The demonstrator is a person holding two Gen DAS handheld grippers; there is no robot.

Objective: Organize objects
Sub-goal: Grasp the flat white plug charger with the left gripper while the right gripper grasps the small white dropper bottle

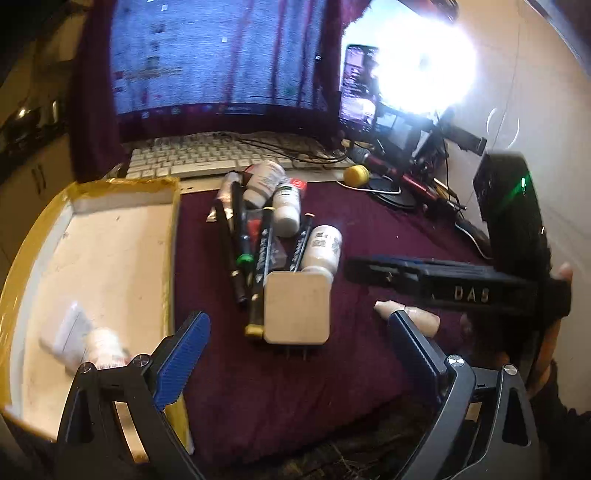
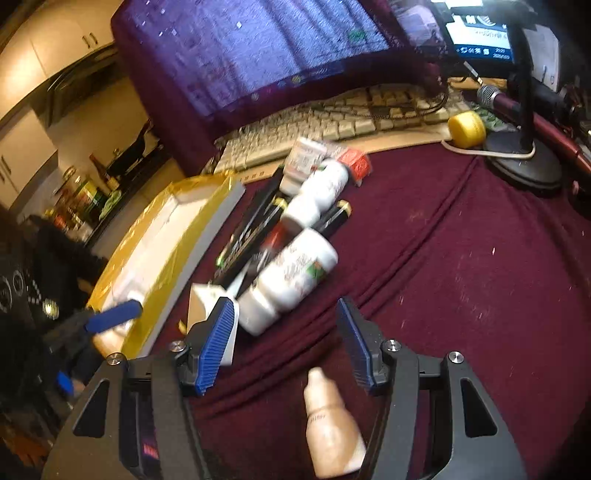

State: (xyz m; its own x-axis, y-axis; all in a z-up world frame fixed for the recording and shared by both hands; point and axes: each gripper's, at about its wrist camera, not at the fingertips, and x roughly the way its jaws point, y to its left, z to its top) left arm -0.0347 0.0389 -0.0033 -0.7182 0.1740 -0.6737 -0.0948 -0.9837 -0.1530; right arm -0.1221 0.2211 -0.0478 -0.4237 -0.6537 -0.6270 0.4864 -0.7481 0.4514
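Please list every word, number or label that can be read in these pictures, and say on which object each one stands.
"DAS": raised letters on the right gripper, seen from the left wrist view.
White bottles, pens, small screen, keyboard: print too small or blurred.
Nothing else is legible.

Warm, dim indoor light fills both fisheye views, whose edges bend strongly and go dark at the corners. A blown-out white glare (image 1: 424, 62) burns far right in the left wrist view. Motion blur smears the near tray (image 1: 110, 258) and bottles (image 2: 291, 273); labels are probably unreadable.
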